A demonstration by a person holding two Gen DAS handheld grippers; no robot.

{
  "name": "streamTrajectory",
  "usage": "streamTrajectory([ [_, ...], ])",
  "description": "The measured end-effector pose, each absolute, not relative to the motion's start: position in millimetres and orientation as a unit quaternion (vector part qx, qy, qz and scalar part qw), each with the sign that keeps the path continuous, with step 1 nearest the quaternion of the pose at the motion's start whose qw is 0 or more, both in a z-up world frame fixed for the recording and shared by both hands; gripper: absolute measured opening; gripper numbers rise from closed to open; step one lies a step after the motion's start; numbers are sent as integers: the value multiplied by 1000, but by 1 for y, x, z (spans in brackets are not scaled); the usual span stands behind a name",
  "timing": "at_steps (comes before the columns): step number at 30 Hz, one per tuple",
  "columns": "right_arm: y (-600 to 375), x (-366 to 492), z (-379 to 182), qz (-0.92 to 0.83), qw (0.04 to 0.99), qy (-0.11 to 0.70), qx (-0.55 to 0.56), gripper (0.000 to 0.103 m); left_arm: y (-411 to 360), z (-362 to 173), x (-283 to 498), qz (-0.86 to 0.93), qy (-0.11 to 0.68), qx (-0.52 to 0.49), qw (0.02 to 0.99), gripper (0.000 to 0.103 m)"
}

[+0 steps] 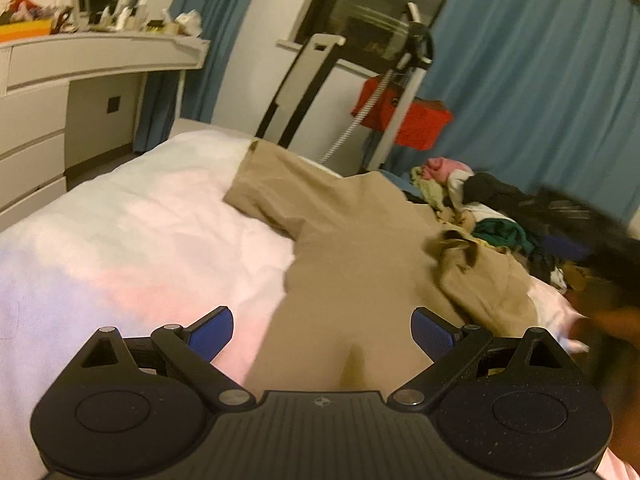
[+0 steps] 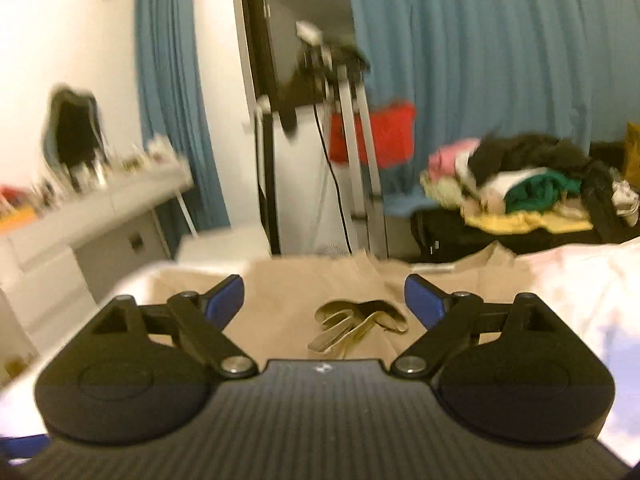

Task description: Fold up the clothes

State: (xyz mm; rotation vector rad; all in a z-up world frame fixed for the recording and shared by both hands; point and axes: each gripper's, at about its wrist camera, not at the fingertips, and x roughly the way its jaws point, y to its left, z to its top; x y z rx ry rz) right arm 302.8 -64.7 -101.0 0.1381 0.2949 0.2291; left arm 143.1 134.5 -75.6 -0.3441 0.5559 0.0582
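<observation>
presently, tan garment (image 1: pixel 360 248) lies spread on the white bed (image 1: pixel 140 220), one sleeve reaching toward the dresser (image 1: pixel 36 120). left gripper (image 1: pixel 322 330) sits over the garment's near hem, fingers released and wide apart, grasping nothing. right gripper (image 2: pixel 324 300) is above the garment's collar (image 2: pixel 360 320), fingers likewise spread, nothing between them. pile of mixed clothes (image 2: pixel 528 184) rests beyond the garment, before the blue curtain (image 2: pixel 500 40). right view blurred.
</observation>
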Motion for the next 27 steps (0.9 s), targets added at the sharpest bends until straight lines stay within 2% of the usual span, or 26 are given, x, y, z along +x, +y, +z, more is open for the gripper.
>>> streamTrajectory([
  [3,-82,236,-84,114,986,107,60,89,122,-68,131,17,266,-149,952,97],
  [11,-117,95,-73,101,984,136,58,89,87,-47,96,-18,250,-95,963,97],
  [18,-170,49,-80,49,982,156,95,89,41,-60,73,-53,293,-51,953,96],
  [26,-234,41,-90,-44,971,161,173,89,-39,-80,56,-139,369,-30,919,82],
  [27,-241,40,-90,-48,969,157,187,92,-51,-82,52,-155,375,-26,913,81],
])
